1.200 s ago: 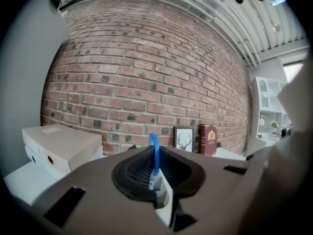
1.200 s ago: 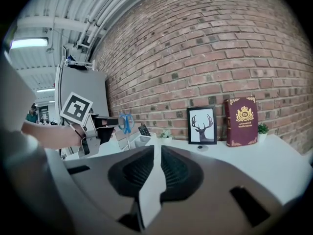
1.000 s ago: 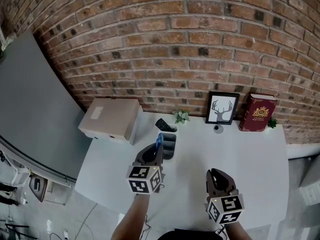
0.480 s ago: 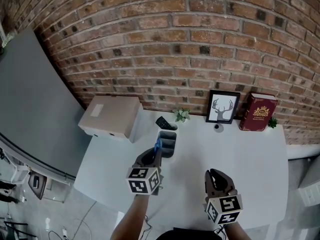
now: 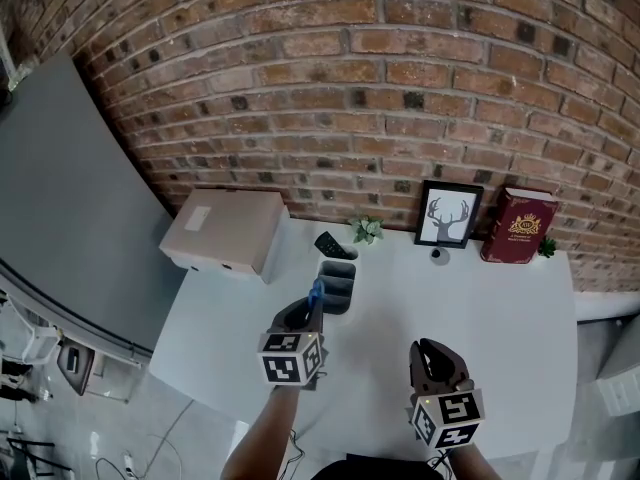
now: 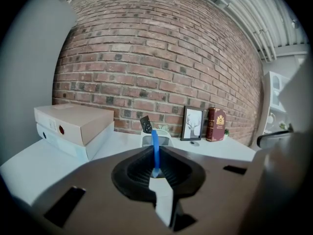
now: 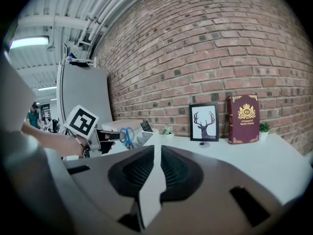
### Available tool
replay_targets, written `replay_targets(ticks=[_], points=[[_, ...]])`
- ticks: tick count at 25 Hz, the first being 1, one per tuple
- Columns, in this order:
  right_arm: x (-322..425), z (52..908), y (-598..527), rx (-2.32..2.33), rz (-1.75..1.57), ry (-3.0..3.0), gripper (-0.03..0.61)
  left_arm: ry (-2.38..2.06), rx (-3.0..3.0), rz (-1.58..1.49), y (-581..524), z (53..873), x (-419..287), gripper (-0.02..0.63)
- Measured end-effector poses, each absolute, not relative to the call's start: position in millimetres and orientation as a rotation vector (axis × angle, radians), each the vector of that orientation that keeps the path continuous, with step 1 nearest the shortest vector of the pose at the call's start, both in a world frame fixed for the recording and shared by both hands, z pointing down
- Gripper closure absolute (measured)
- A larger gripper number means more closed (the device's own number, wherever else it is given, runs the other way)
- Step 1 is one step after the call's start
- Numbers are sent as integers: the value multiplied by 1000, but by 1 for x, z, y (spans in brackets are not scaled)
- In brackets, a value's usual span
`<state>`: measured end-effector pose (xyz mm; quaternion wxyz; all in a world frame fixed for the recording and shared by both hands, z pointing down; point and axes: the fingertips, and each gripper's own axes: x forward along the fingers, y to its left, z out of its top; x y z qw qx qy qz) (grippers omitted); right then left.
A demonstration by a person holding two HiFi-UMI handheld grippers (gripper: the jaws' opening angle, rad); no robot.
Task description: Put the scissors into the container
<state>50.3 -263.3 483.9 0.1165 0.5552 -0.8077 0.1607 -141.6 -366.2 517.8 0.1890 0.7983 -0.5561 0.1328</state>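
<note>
The blue-handled scissors [image 5: 316,292] stand upright in my left gripper [image 5: 311,306], which is shut on them just short of the grey container [image 5: 336,288]. In the left gripper view the blue handle [image 6: 155,152] rises from between the closed jaws, and the container [image 6: 157,141] lies straight ahead behind it. A black remote [image 5: 331,246] leans at the container's far end. My right gripper [image 5: 434,347] hovers near the table's front edge, shut with nothing in it. Its own view shows the scissors [image 7: 126,135] and the left gripper [image 7: 105,137] off to the left.
A cardboard box [image 5: 222,230] sits at the table's back left. Along the brick wall stand a small plant [image 5: 365,231], a framed deer picture [image 5: 446,215] and a red book [image 5: 517,226]. A small dark knob [image 5: 436,256] lies before the frame. The white table [image 5: 500,308] ends at the front.
My left gripper with the scissors has shifted slightly down in the head view, staying just short of the container. The right gripper has hardly moved.
</note>
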Motion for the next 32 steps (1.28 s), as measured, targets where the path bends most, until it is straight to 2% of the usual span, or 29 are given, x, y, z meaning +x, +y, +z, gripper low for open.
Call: replay_targets(ticks=[32], points=[[46, 489, -263, 1578, 491, -2391, 540, -1629, 2146, 340, -347, 523, -170, 569]])
